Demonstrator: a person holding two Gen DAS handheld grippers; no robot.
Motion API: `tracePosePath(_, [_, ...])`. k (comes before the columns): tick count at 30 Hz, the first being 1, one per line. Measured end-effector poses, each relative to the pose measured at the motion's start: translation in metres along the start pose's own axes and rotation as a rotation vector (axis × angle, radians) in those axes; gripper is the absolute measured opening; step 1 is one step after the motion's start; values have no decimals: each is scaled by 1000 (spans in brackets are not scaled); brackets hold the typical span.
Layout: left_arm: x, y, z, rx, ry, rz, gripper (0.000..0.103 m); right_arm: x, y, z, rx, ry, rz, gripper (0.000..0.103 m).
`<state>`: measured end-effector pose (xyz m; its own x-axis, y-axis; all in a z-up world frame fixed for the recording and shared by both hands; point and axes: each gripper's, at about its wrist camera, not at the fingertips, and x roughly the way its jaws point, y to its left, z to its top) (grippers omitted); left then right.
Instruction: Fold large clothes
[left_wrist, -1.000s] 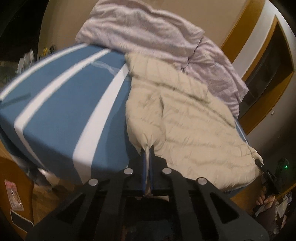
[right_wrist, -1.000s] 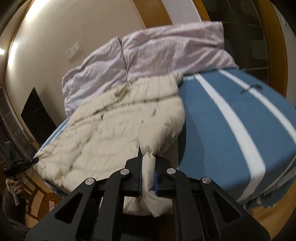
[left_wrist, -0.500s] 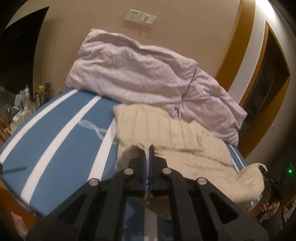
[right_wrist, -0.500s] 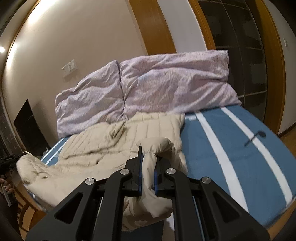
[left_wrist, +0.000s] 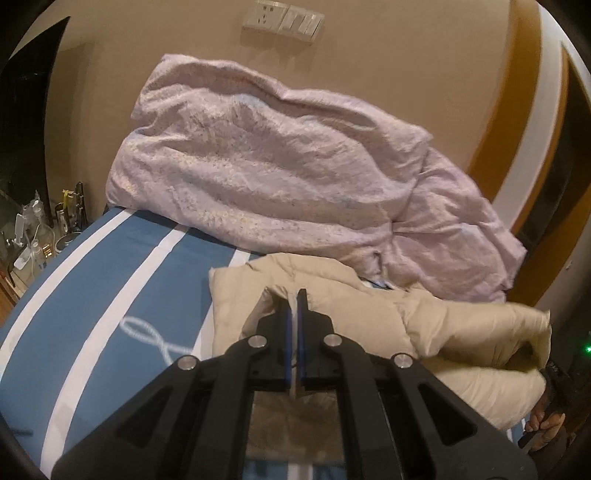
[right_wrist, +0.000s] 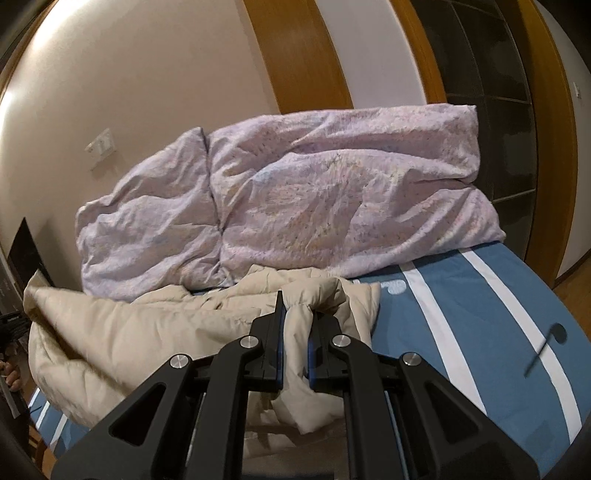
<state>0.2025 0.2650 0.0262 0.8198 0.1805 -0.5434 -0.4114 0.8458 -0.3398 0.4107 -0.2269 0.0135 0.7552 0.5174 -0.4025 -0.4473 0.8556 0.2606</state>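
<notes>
Both tools are clenched on the beige jacket (left_wrist: 461, 332): the left tool (left_wrist: 294, 306) pinches a thin edge, the right tool (right_wrist: 297, 317) a thicker fold. The jacket lies bunched on the blue striped bed (right_wrist: 480, 314), just before the lilac duvet (right_wrist: 314, 206).

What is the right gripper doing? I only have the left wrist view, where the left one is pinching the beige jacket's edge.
Observer: The right gripper is shut on a thick bunched fold of the beige jacket.
Operator: Anything on the bed beyond it?
Observer: The blue striped sheet lies bare on that side, with a dark music-note print.
Operator: What stands past the lilac duvet?
Observer: A dark glass-panelled door in a wooden frame.
</notes>
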Motion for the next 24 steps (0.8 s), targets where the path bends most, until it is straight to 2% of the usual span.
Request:
tracePosePath(9, [117,8,21,-16,86,85,2,103,-23,16,65,75,-44,9])
tracePosePath(14, [159,8,21,-19,113,109,3,143,-36,14,111,125,-67,10])
tracePosePath(17, [179,8,22,-13,123,119,4,156,-42,12,131,143,-71,17])
tracePosePath(19, [190,10,21,-23,130,130,7,162,-46,12,155,158,-62,30])
tracePosePath(20, [195,12,21,-33,135,128,7,165,-50,12,177,165,-51,33])
tracePosePath(23, [203,16,23,-75,155,118,21,167,-59,13,239,170,-27,40])
tracePosePath(24, [202,17,24,-90,157,113,33,165,-60,15,253,172,-21,48])
